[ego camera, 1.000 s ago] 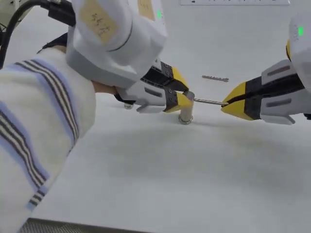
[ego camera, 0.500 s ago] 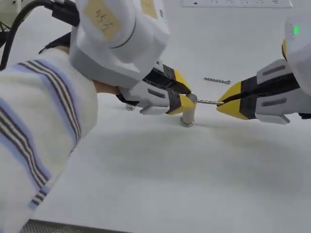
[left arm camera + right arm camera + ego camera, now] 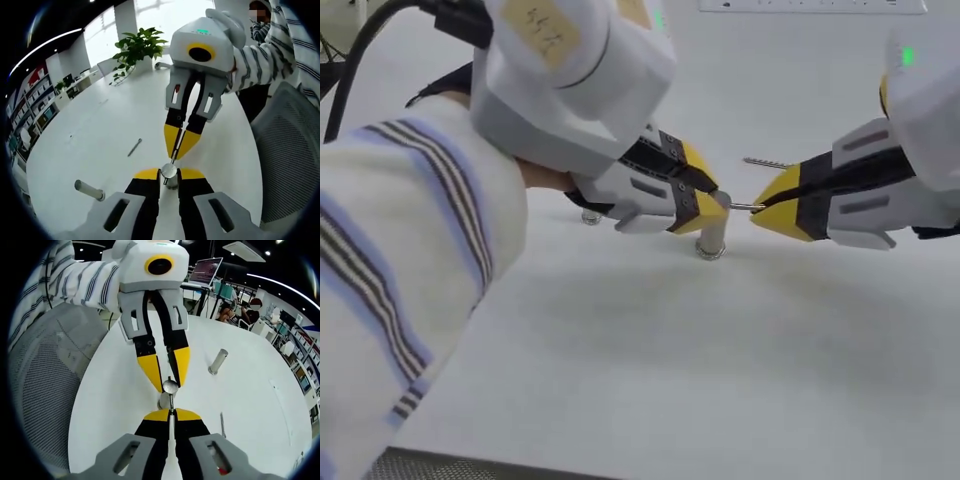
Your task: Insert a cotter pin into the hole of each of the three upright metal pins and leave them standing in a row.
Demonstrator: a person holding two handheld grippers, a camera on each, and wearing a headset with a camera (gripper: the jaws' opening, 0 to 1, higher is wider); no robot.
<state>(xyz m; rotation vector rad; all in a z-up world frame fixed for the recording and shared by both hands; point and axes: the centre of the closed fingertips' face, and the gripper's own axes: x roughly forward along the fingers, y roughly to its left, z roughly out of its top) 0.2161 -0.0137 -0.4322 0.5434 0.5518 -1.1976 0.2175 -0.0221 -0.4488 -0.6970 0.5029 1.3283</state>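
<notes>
An upright metal pin (image 3: 710, 236) stands on the white table, and my left gripper (image 3: 708, 200) is shut on its top. In the left gripper view the pin's head (image 3: 169, 172) sits between my yellow jaws. My right gripper (image 3: 760, 207) comes in from the right, shut on a thin cotter pin (image 3: 744, 207) whose tip meets the pin's head. The right gripper view shows that cotter pin (image 3: 170, 401) running from my right gripper (image 3: 170, 415) to the metal pin (image 3: 168, 387). A second metal pin (image 3: 218, 361) stands apart on the table.
A loose cotter pin (image 3: 765, 162) lies on the table (image 3: 650, 340) behind the grippers, and it also shows as the loose cotter pin (image 3: 134, 147). The second metal pin's base (image 3: 590, 216) peeks out behind the left gripper. A mesh chair (image 3: 292, 150) stands at the table edge.
My right gripper has moved left toward the held metal pin. Less of the cotter pin shows between the two grippers now. The left gripper has kept its hold.
</notes>
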